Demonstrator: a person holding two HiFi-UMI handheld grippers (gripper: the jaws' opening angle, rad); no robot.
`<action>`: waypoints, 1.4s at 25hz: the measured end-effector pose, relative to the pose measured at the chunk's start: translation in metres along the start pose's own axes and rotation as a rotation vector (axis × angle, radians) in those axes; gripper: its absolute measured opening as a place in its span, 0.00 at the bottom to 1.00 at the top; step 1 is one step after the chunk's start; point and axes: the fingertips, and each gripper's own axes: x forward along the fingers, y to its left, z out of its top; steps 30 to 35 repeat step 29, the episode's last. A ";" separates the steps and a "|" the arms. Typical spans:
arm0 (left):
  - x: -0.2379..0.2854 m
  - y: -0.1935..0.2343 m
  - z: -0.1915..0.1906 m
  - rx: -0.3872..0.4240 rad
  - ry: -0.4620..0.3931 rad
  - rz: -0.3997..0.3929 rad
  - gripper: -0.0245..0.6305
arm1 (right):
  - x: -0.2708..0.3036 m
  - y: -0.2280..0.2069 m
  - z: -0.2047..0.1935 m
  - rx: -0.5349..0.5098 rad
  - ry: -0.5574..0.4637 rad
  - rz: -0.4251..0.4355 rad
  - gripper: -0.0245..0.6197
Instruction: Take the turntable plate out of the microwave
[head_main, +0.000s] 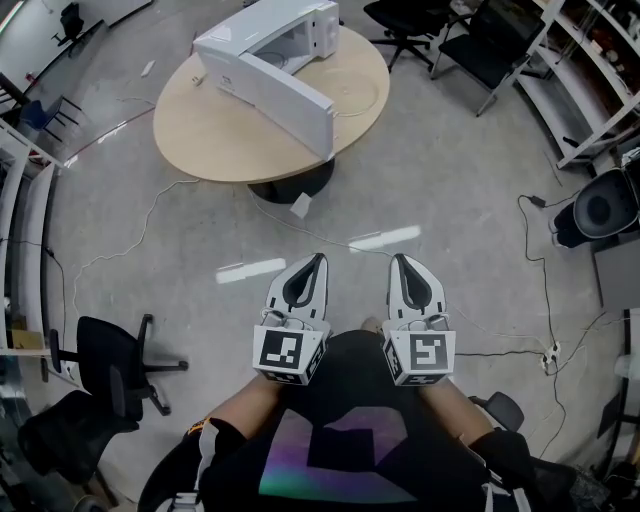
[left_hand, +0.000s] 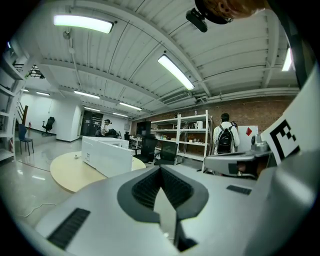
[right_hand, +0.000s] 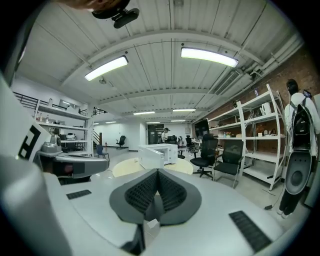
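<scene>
We hold the left gripper (head_main: 318, 260) and right gripper (head_main: 400, 260) side by side, each with jaws pressed together on nothing, well apart from the round table (head_main: 215, 135), where the open-doored microwave (head_main: 268, 45) stands with what looks like the clear turntable plate (head_main: 357, 96) just beside it.

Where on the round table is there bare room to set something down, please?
The microwave takes up the far half. The round table is bare between the microwave's open door and its near-left edge.
</scene>
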 end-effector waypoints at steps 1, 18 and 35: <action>0.000 0.000 -0.001 0.001 0.003 0.000 0.11 | 0.000 0.000 -0.003 0.004 0.008 0.002 0.06; 0.011 0.006 -0.011 0.007 0.040 0.018 0.11 | 0.013 -0.003 -0.016 0.046 0.046 0.025 0.06; 0.023 -0.006 -0.012 0.013 0.045 0.007 0.11 | 0.013 -0.017 -0.019 0.049 0.049 0.026 0.06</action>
